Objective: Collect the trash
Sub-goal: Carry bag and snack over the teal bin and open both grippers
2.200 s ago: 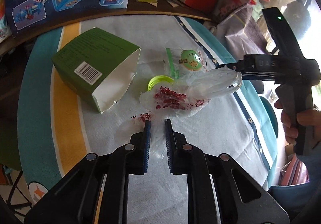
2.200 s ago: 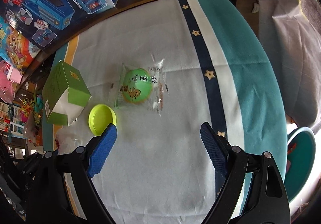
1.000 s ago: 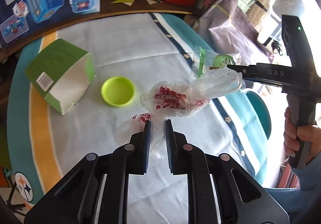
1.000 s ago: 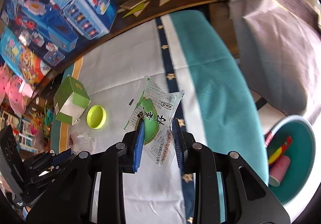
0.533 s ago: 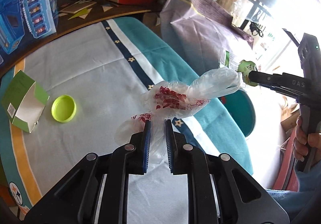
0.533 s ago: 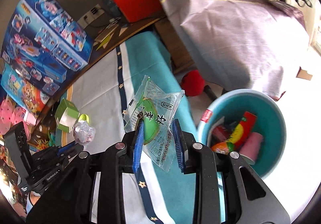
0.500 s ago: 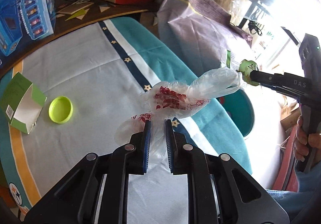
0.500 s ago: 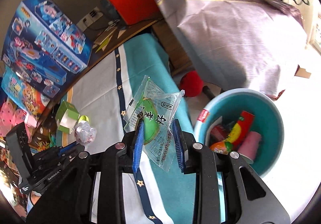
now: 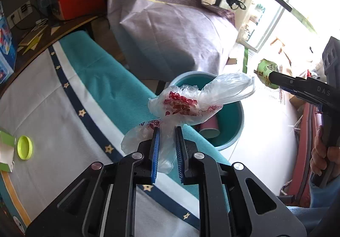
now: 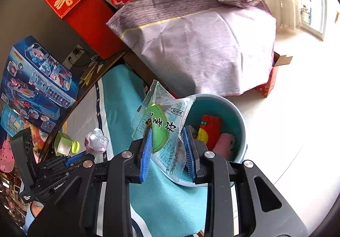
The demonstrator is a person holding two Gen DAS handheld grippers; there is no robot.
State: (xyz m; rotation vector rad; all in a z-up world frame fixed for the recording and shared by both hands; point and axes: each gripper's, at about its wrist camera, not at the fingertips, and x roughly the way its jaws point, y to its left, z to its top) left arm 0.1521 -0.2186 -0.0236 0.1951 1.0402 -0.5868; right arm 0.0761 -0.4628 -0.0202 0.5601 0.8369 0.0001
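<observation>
My left gripper (image 9: pixel 166 130) is shut on a crumpled clear plastic bag with red print (image 9: pixel 191 103). It holds the bag above the table's right edge, in front of a teal bin (image 9: pixel 223 145) on the floor. My right gripper (image 10: pixel 166 132) is shut on a clear snack wrapper with a green label (image 10: pixel 163 122), just over the near left rim of the bin (image 10: pixel 214 103). The left wrist view shows the right gripper (image 9: pixel 274 79) at the right with the wrapper (image 9: pixel 265 71). The right wrist view shows the left gripper (image 10: pixel 80 155) and its bag (image 10: pixel 96 141) at lower left.
A pink cup (image 10: pixel 223 147) and a red packet (image 10: pixel 210 128) lie in the bin. A green lid (image 9: pixel 25 147) and a green box (image 9: pixel 5 152) sit on the teal and white tablecloth (image 9: pixel 63 109). A purple cloth-covered bulk (image 9: pixel 170 30) stands behind the bin.
Both grippers have swung right, from over the table to its edge, each still holding its item. The teal bin has come into view below them.
</observation>
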